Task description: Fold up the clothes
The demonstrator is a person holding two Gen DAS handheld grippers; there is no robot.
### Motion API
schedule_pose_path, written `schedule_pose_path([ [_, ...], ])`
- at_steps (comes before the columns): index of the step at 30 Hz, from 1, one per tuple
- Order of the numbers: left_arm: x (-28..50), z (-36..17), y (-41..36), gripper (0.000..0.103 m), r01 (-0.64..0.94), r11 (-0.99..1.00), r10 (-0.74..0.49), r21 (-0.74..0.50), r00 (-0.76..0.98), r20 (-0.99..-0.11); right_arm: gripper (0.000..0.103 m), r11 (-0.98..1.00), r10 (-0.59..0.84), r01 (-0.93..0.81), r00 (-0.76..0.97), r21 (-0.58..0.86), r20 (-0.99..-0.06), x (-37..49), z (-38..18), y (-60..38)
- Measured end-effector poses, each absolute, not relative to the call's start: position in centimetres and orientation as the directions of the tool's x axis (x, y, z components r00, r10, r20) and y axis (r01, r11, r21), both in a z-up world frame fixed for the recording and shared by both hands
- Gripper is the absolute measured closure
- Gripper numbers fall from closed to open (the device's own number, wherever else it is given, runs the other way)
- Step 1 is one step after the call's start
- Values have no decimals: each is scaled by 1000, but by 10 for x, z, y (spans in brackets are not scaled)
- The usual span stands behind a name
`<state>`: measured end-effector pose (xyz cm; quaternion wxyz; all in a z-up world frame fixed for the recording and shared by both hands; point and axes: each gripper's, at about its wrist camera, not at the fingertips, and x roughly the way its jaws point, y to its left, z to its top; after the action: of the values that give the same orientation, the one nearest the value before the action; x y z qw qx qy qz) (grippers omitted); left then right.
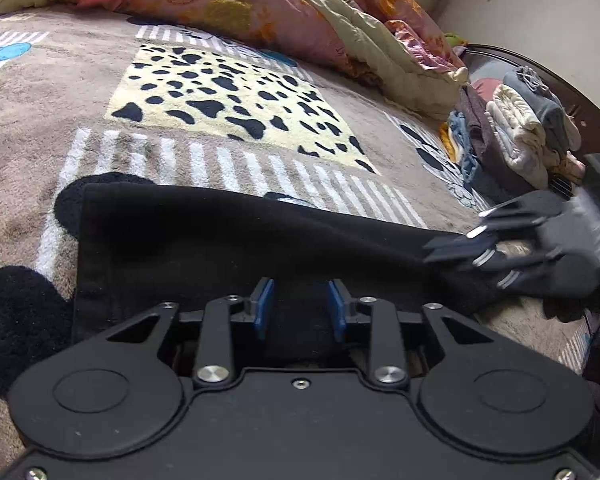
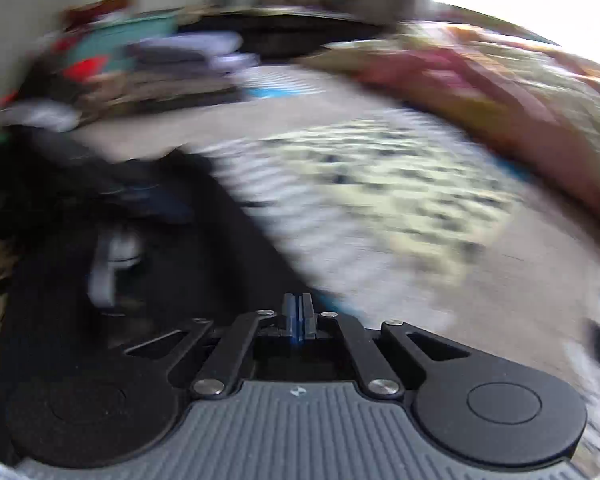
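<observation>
Covering bed, brown blanket [image 1: 40, 128] with spotted cream patch at centre. Quilt [image 1: 300, 12] heaped along 12 o'clock edge. Folded pile [image 1: 516, 128] at 3 o'clock. Black garment [image 1: 220, 240] spread across near side, 6 to 4 o'clock. Left gripper [image 1: 300, 308] over garment's near edge, blue pads narrowly apart, dark cloth between; grip unclear. Right gripper [image 2: 298, 318] at 4 o'clock by garment's end, pads pressed together, nothing visible between. Right wrist view blurred.
</observation>
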<state>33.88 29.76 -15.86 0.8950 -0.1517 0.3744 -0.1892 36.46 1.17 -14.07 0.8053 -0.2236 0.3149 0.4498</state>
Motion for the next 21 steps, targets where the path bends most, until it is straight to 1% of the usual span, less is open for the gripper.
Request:
schedule_pose_path([
  [1,339,-159,297,72,226,883,-451,-410,647,-615,98,472,578,-878,373,-76,-726,365,-146,22],
  [3,338,-159,298,72,225,882,-453,-414,646,-614,88,560,548,-828,394,-26,-738,389,-148,14],
  [4,338,-158,299,72,226,881,-455,-416,645,-614,97,601,532,-799,402,-2,-745,400,-150,10],
  [5,337,-158,300,72,226,880,-457,-418,644,-614,103,634,504,-774,423,-11,-753,410,-150,6],
  [6,337,-159,301,72,226,878,-460,-422,643,-612,103,641,453,-762,468,-87,-759,413,-148,0],
  [7,337,-159,302,72,225,875,-464,-428,643,-610,97,655,432,-750,472,-92,-769,417,-147,-8],
  [10,337,-158,303,71,226,871,-469,-437,649,-599,94,688,384,-715,504,-124,-774,418,-144,-26],
  [12,337,-157,302,69,232,870,-471,-436,655,-591,93,681,472,-731,485,-44,-736,408,-136,-29],
  [14,337,-156,300,68,239,871,-470,-428,656,-590,93,616,545,-787,451,-28,-707,394,-130,-12],
  [16,336,-156,298,65,252,874,-470,-417,656,-590,93,496,606,-868,365,-22,-707,375,-129,16],
  [17,336,-156,297,65,252,875,-469,-413,655,-592,91,430,611,-902,326,-43,-722,367,-132,29],
  [18,336,-156,297,65,253,876,-467,-410,655,-595,89,380,561,-917,336,-125,-757,361,-141,41],
  [19,336,-157,297,65,251,877,-466,-409,653,-597,78,357,506,-909,382,-215,-774,361,-149,46],
  [20,336,-156,297,65,251,878,-464,-408,653,-598,65,379,505,-900,396,-216,-767,370,-149,40],
  [21,335,-156,297,65,251,878,-464,-408,654,-597,49,449,502,-877,405,-170,-764,385,-146,30],
])
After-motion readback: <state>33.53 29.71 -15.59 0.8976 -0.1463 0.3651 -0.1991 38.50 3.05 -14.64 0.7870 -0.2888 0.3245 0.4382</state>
